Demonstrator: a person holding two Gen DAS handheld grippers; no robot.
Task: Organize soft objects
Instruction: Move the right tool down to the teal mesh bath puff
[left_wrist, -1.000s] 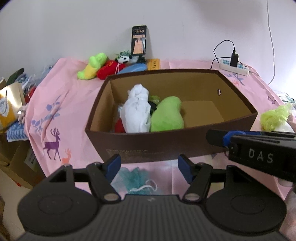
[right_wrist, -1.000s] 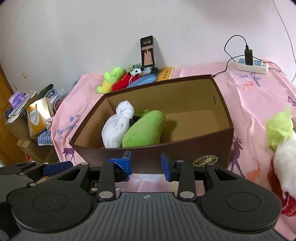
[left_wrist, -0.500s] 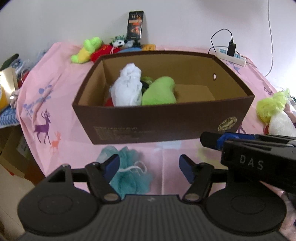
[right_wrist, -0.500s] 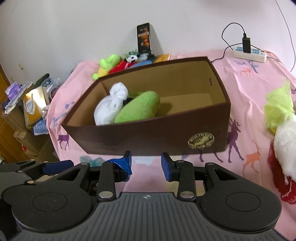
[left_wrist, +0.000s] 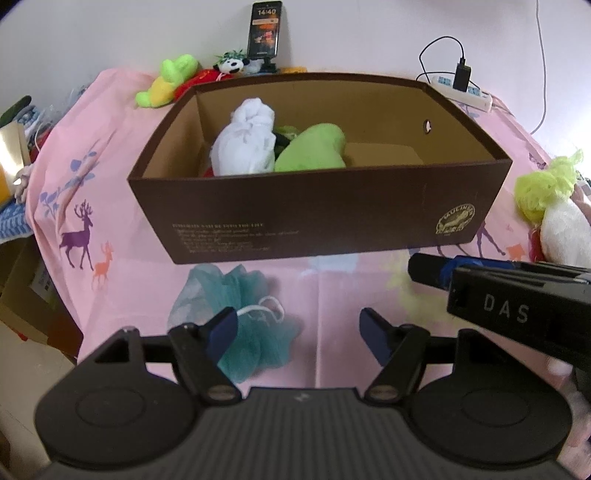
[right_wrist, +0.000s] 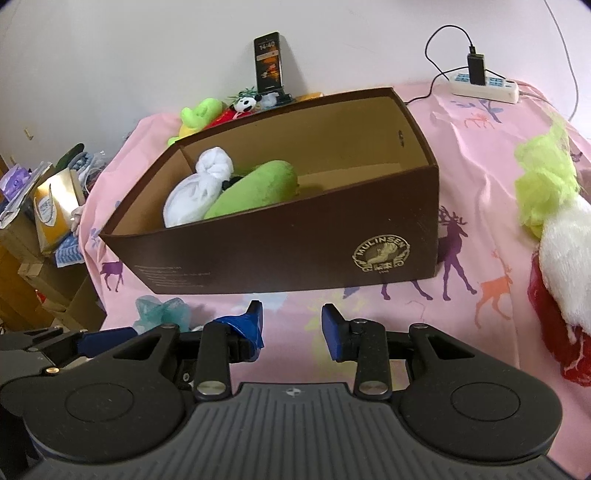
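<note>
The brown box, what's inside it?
Inside the brown box: a knotted white cloth bundle and a green plush. Something red and dark peeks from beneath them, mostly covered.

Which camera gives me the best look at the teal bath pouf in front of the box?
The left wrist view: the teal bath pouf lies nearly whole on the pink cloth, just ahead of the left claw. The right wrist view shows only a sliver of it, at the lower left behind the claw bodies.
</note>
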